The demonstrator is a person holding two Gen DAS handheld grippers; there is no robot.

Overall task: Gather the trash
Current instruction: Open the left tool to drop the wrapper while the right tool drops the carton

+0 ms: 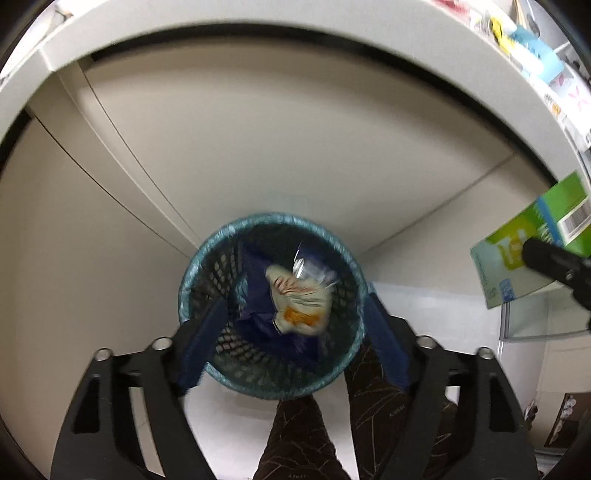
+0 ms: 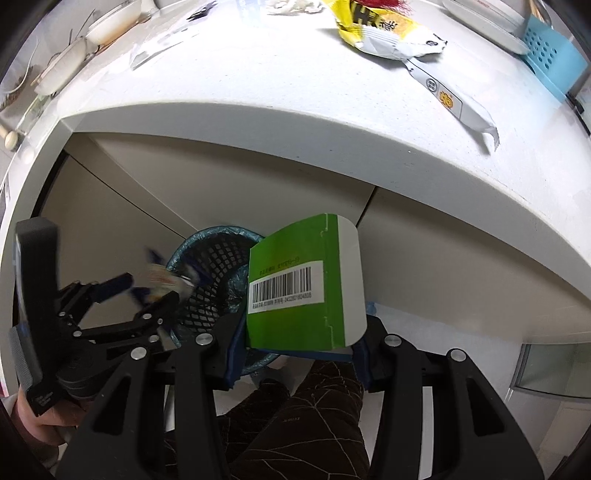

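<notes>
Crumpled wrapper (image 1: 299, 302), cream with orange and dark-blue print, was inside the mesh bin (image 1: 207, 258), blurred; whether it rested on the bottom or hung in mid-air could not be told. A bit of clear plastic showed beside it. Bin rim was edged with a blue-green liner; the bin stood on a pale floor against a cabinet front (image 1: 258, 147), below the white counter edge (image 1: 258, 22).

Left gripper (image 1: 291, 328) stood directly over the bin mouth, pointing steeply down, jaws spread wide, blue pads to either side of the rim, nothing pressed between them. From the right wrist view the same gripper (image 2: 155, 284) appeared at left with the blurred wrapper just off its tips, at the bin's rim.

Right gripper (image 2: 295, 354) was clamped on a green and white carton (image 2: 295, 288), barcode label facing the camera, pads against its lower sides. Carton was held above and to the right of the bin (image 2: 210, 266), overlapping its rim in view.

On the counter (image 2: 258, 92): a yellow snack bag (image 2: 373, 29), a torn white strip (image 2: 454, 99), a blue perforated basket (image 2: 554, 62), dishes (image 2: 110, 26) at the far left. The person's dark patterned trouser legs (image 2: 306, 424) showed below the grippers.
</notes>
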